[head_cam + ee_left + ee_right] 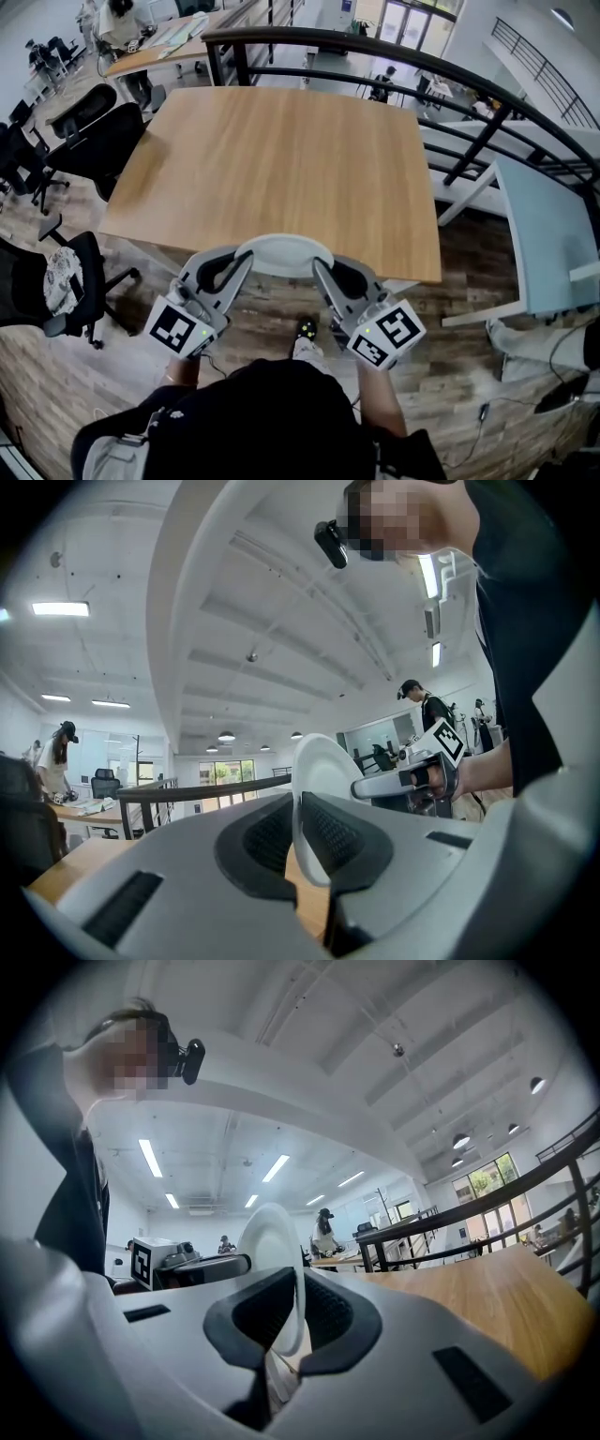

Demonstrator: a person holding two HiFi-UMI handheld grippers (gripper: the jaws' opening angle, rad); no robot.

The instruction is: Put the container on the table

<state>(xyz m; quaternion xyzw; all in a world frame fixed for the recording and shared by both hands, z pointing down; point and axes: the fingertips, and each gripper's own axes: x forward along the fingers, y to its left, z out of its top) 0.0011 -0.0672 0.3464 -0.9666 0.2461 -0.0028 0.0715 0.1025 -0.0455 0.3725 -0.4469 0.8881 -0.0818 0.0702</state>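
The left gripper [298, 827] has its jaws squeezed nearly together on the thin rim of the white container [284, 253], which is caught between the dark pads. The right gripper [295, 1316] pinches the opposite rim the same way. Both grippers point level, and the container is carried between them at the near edge of the wooden table [281, 159]; I can't tell whether it touches the wood. A dark railing [375, 56] curves past the table's far side. Black office chairs [103, 141] stand off its left side.
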